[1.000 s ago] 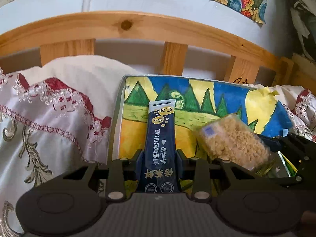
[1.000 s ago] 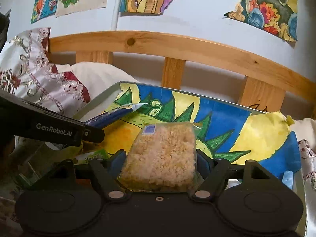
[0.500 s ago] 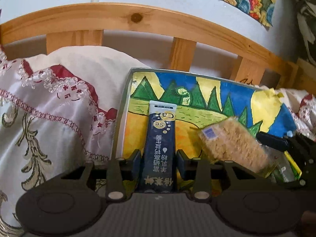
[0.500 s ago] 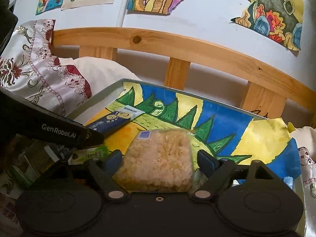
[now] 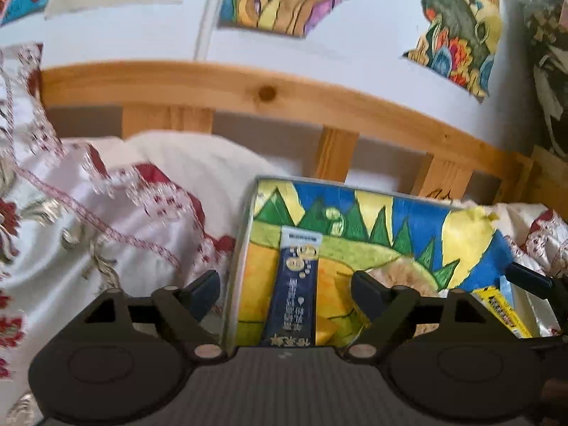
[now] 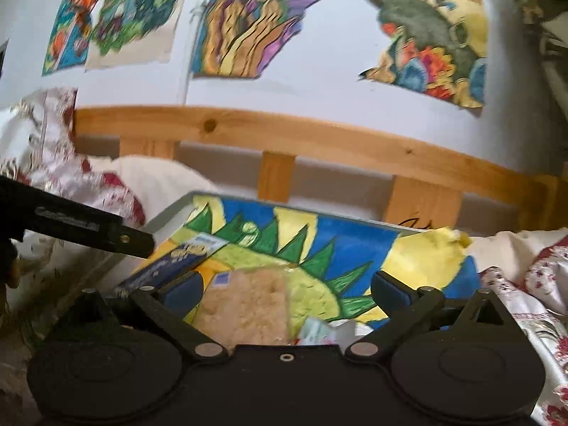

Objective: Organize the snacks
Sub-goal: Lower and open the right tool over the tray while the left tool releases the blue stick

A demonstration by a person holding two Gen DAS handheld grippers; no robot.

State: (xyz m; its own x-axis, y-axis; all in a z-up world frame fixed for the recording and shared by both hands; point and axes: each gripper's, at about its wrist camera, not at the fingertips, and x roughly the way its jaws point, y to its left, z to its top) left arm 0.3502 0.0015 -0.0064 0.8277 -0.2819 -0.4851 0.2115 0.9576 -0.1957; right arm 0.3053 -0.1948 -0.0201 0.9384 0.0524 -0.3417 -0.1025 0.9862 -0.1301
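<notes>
A dark blue stick sachet point(image 5: 296, 291) lies on the painted lining of a grey tray point(image 5: 245, 234); it also shows in the right wrist view point(image 6: 170, 262). My left gripper point(image 5: 285, 285) is open, its fingers spread to either side of the sachet and clear of it. A clear pack of pale crispy rice point(image 6: 245, 305) lies on the tray beside the sachet; its edge shows in the left wrist view point(image 5: 401, 275). My right gripper point(image 6: 287, 287) is open around the pack without touching it. The left gripper's finger point(image 6: 81, 225) shows at the left of the right wrist view.
The tray point(image 6: 170, 213) rests on a bed against a wooden headboard point(image 5: 248, 92). A white and red embroidered quilt point(image 5: 106, 220) lies to the left. A yellow snack pack point(image 5: 504, 309) lies at the tray's right edge. Wrappers point(image 6: 319, 330) lie near the right gripper.
Both grippers have opened and let go: the sachet and the rice pack now lie on the tray. Both cameras have tilted up and drawn back.
</notes>
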